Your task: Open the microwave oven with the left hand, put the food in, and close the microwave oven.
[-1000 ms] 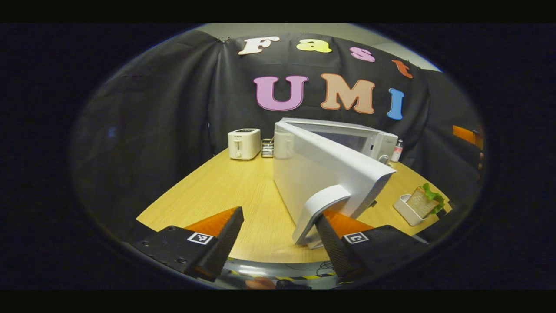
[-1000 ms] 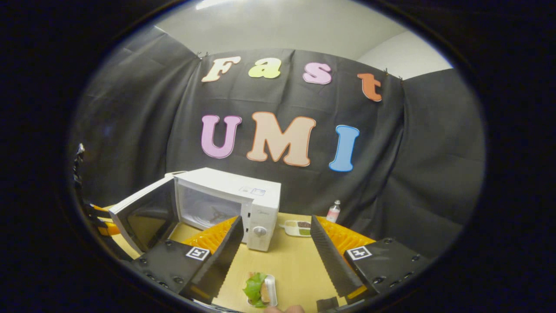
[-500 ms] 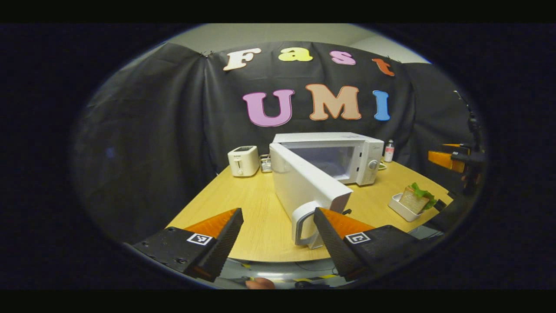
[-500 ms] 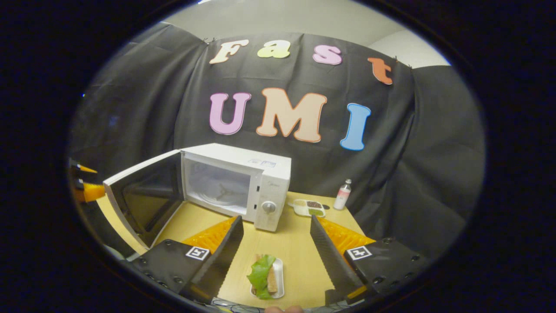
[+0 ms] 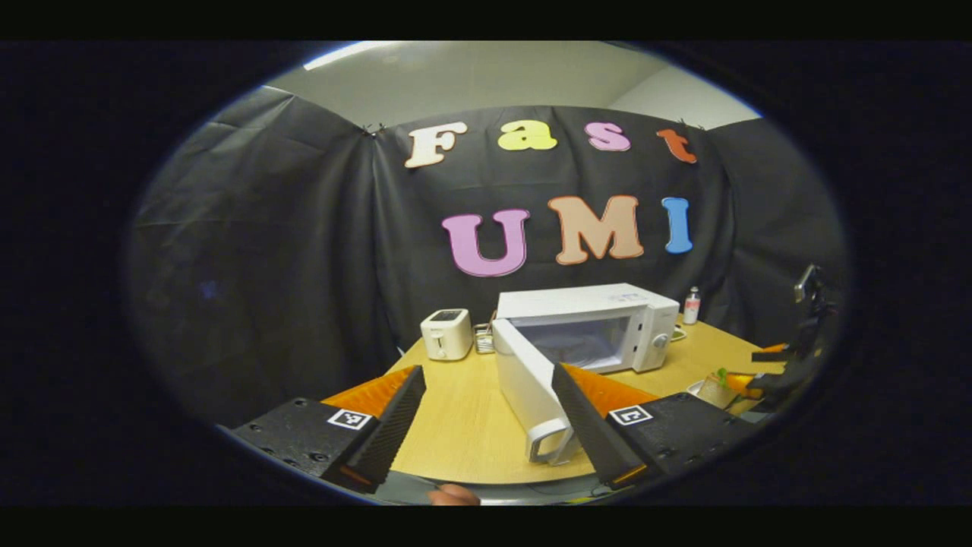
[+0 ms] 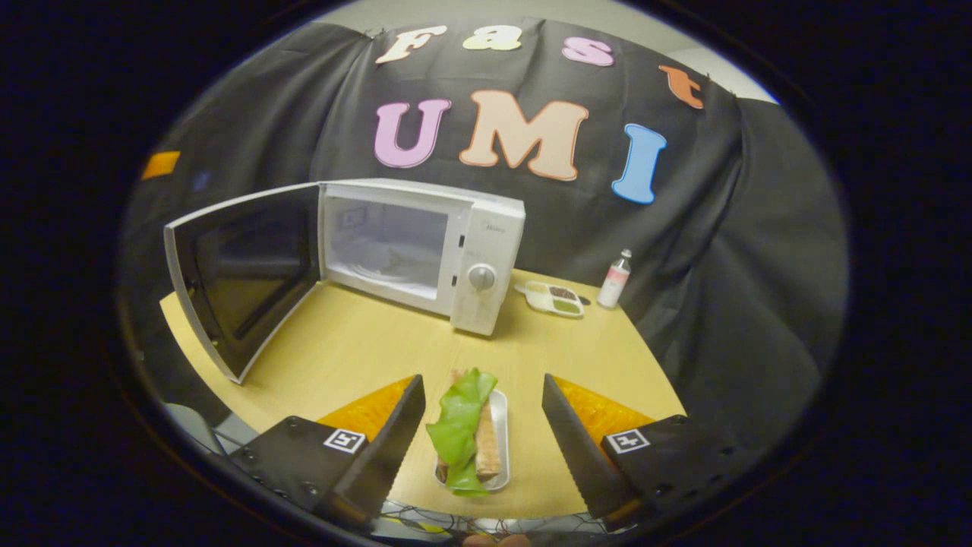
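1. Black cloth drapes the booth behind a light wooden table (image 6: 357,353) that carries a white microwave (image 6: 486,228), with pale wall showing above the cloth.
2. The microwave's door (image 6: 243,266) stands swung wide on its left hinge, its dark inner pane facing the cavity (image 6: 387,247), where a glass turntable can be made out.
3. In the left gripper view, the door's outer white face and curved handle (image 5: 550,448) point toward the camera, the handle just beside the left gripper's right finger (image 5: 588,437); whether they touch cannot be told.
4. The left gripper (image 5: 486,429) has its jaws spread wide and grips nothing.
5. The food, a sandwich (image 6: 467,429) with a green lettuce leaf, lies in a small white tray (image 6: 499,441) near the table's front edge, in front of the microwave and well apart from it.
6. The right gripper (image 6: 482,433) hangs over that tray with jaws spread wide, one finger on each side of the sandwich and neither pressing on it.
7. A white toaster (image 5: 448,334) sits left of the microwave, with a small rack (image 5: 481,339) between them.
8. To the microwave's right stand a divided dish (image 6: 557,298) of dark and green fillings and, just beside it, a small bottle (image 6: 614,279).
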